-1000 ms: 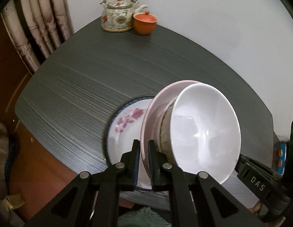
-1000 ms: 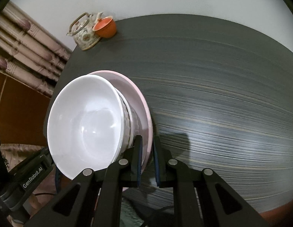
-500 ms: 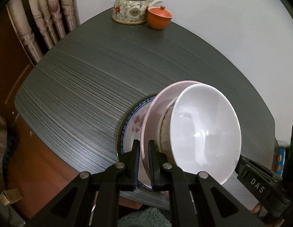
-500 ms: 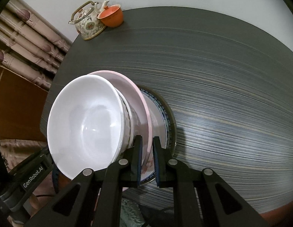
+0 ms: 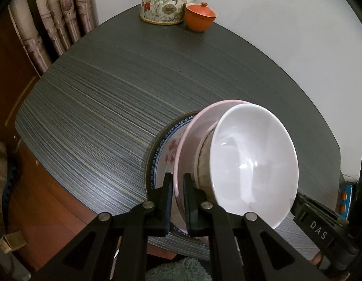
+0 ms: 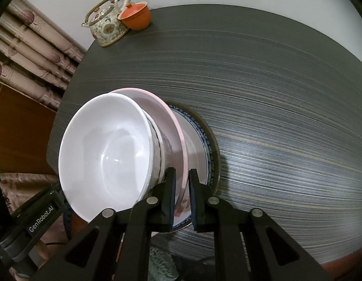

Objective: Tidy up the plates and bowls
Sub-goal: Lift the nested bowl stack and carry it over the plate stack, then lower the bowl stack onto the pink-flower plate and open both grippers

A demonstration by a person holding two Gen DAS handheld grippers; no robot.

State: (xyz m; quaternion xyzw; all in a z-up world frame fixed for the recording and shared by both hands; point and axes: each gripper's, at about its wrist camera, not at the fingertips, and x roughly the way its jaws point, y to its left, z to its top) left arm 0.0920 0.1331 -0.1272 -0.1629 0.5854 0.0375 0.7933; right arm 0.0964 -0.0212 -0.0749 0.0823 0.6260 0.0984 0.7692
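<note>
Left wrist view: left claw (image 5: 177, 201) pitched steeply down, clamped on pink plate (image 5: 192, 131) rim. Right claw (image 6: 182, 201) likewise, gripping opposite rim above tabletop (image 6: 274, 93).

Below me is a dark grey counter (image 5: 106, 107) with fine, pale streaks of grain running across it and rounded corners. At its far corner, by the white wall, a flowered teapot (image 5: 163, 5) with a hoop handle stands upright, and an orange lidded cup (image 5: 200, 16) sits just beside it, touching or nearly so. Near my edge of the counter a plate (image 5: 162, 147) with a blue patterned rim and a red flower print lies flat on the top, partly covered. The wide stretch of counter between the plate and the teapot is bare.
</note>
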